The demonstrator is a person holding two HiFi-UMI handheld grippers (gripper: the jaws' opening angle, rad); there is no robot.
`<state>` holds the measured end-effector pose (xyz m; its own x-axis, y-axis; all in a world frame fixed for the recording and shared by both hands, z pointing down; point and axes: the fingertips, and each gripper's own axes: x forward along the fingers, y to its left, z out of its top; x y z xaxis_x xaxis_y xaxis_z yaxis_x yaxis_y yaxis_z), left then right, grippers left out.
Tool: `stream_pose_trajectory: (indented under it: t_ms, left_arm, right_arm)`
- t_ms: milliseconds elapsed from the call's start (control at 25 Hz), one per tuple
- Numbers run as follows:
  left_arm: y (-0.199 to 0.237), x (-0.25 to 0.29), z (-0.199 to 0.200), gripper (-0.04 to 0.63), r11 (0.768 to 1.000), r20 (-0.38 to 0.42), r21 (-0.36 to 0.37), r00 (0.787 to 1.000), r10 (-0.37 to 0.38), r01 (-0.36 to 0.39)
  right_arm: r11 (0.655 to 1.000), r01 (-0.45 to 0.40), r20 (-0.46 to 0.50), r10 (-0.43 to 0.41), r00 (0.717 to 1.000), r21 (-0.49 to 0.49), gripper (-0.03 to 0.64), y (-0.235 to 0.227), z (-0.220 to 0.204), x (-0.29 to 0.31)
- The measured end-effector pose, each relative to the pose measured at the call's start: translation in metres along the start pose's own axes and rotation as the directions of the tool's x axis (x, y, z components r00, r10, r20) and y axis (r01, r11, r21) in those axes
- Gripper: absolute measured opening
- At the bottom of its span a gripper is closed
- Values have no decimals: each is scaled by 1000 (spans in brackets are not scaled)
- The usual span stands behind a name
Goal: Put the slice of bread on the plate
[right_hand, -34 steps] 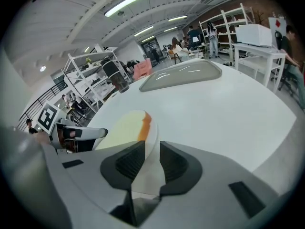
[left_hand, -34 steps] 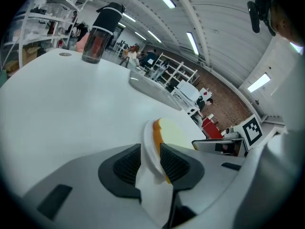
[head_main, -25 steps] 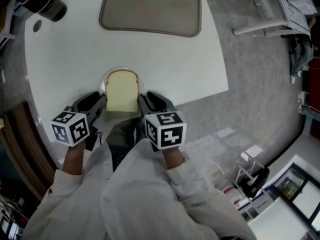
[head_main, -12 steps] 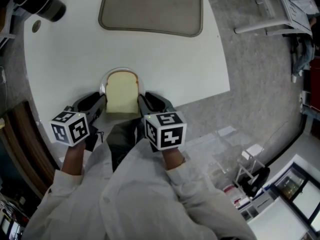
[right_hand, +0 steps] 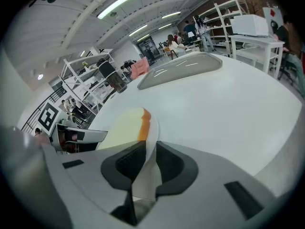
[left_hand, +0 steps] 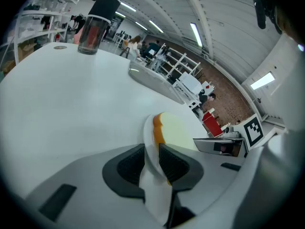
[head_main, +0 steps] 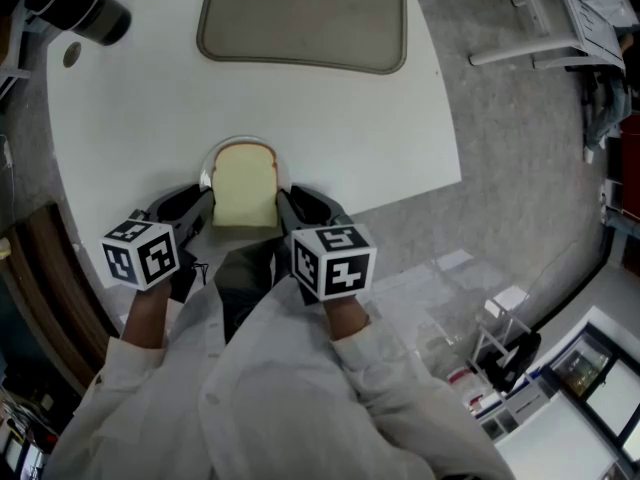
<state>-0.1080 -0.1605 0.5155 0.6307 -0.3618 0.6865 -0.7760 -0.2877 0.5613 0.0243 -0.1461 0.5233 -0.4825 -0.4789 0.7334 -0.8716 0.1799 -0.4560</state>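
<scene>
A slice of bread (head_main: pixel 245 186) lies flat on a small white plate (head_main: pixel 212 161), which is over the white counter (head_main: pixel 130 118) close to its near edge. I cannot tell whether the plate rests on the counter or is just off it. The left tool (head_main: pixel 198 206) has the plate's left rim between its pads (left_hand: pixel 131 163); its jaws are closing and both pads touch the rim. The right tool (head_main: pixel 292 203) is clamped on the right rim. Farther across the counter lies a grey tray (head_main: pixel 300 13), and a dark bottle (head_main: pixel 80 3) stands near the far left corner.
</scene>
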Motion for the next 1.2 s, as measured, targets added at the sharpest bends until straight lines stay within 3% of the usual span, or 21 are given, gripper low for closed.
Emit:
stream_pose_trajectory:
  t_ms: [400, 880, 1200]
  left_arm:
    - [-2, -1, -1, 78, 999, -13, 26, 1000, -22, 23]
    - [-8, -11, -8, 77, 995, 8, -32, 995, -97, 97]
    - [-16, -19, -4, 77, 990, 16, 7, 990, -142, 142]
  right_arm:
    - [998, 5, -14, -4, 1000, 57, 67, -1, -3, -3]
    - [998, 32, 9, -32, 999, 58, 60, 6, -6, -17]
    - [995, 58, 54, -63, 997, 75, 60, 11, -6, -28]
